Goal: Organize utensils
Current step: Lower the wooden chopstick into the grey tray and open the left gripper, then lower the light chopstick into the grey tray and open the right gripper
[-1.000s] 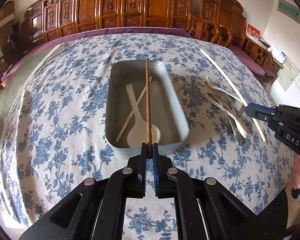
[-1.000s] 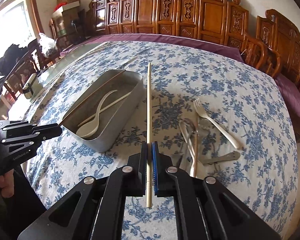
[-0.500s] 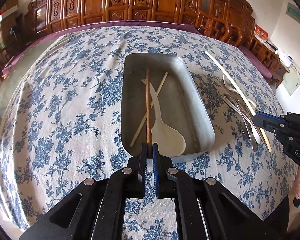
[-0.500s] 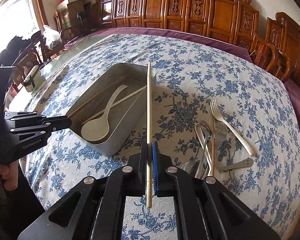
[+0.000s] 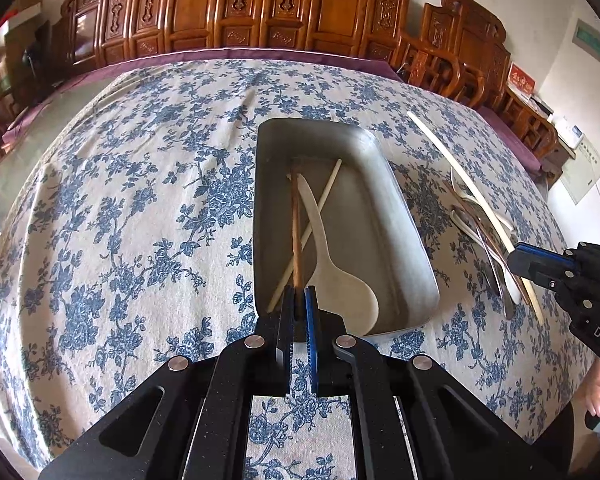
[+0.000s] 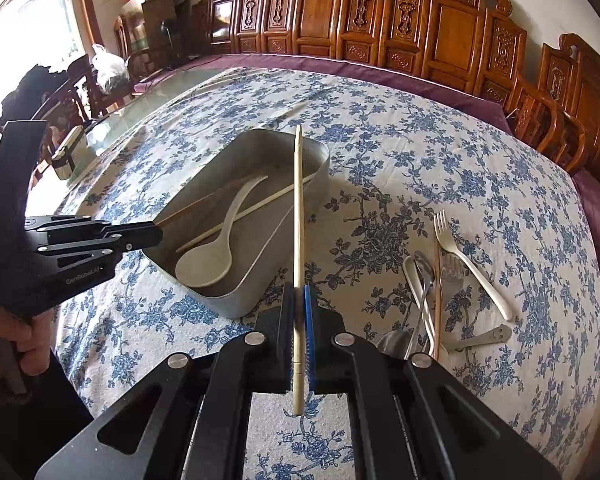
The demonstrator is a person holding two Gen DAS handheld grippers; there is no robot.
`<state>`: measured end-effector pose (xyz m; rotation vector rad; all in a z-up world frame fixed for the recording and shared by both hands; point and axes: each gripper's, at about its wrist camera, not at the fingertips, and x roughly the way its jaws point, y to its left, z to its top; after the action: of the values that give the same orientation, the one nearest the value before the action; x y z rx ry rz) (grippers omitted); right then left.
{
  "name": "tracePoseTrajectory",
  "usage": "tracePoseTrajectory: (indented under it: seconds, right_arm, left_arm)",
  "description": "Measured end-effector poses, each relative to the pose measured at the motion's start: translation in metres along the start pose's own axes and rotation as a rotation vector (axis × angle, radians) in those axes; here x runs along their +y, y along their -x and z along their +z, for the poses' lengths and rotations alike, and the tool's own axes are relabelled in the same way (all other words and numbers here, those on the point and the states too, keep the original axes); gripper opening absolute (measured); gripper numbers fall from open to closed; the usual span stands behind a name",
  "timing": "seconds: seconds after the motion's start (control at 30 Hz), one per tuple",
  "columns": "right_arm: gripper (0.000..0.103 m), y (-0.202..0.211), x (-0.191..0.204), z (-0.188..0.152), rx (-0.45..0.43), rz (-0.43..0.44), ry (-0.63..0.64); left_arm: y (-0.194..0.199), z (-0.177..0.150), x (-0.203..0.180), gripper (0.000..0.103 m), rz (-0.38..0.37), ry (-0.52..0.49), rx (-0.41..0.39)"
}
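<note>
Chopsticks being sorted into the tray (image 5: 404, 216).
Left gripper (image 5: 299, 308) is clamping the brown chopstick (image 5: 296, 232) inside the tray; right gripper (image 6: 299, 312) is clamping the pale chopstick (image 6: 298, 208) near its butt, above the counter (image 6: 420, 168). Both look light, stiff, slippery.

Brown chopstick (image 5: 297, 224) inside metal tray (image 5: 396, 216)

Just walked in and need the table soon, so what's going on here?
A person is sorting utensils into a metal tray. The left gripper lowers a dark chopstick into it, beside a pale spoon. The right gripper holds a light chopstick above the tray's edge. Forks and spoons wait on the tablecloth.
</note>
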<state>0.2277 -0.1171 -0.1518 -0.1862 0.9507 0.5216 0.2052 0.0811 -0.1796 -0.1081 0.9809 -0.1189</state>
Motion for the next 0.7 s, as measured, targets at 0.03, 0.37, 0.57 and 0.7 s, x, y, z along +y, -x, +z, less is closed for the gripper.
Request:
tracePoseTrajectory:
  seconds: [0.03, 0.37, 0.57, 0.7]
  right_arm:
    - [0.006, 0.000, 0.001, 0.001, -0.001, 0.001, 0.002]
    - [0.006, -0.008, 0.011, 0.005, 0.010, 0.003, 0.015]
    - [0.006, -0.014, 0.016, 0.008, 0.012, 0.019, 0.010]
    - [0.006, -0.019, 0.024, 0.013, 0.011, 0.039, 0.012]
  left_arm:
    - [-0.001, 0.000, -0.001, 0.004, -0.008, 0.000, 0.003]
    - [0.014, 0.006, 0.004, 0.022, 0.023, -0.021, -0.067]
    - [0.025, 0.013, 0.022, 0.022, 0.031, 0.012, -0.102]
    - [0.030, 0.016, 0.033, 0.022, 0.039, 0.031, -0.117]
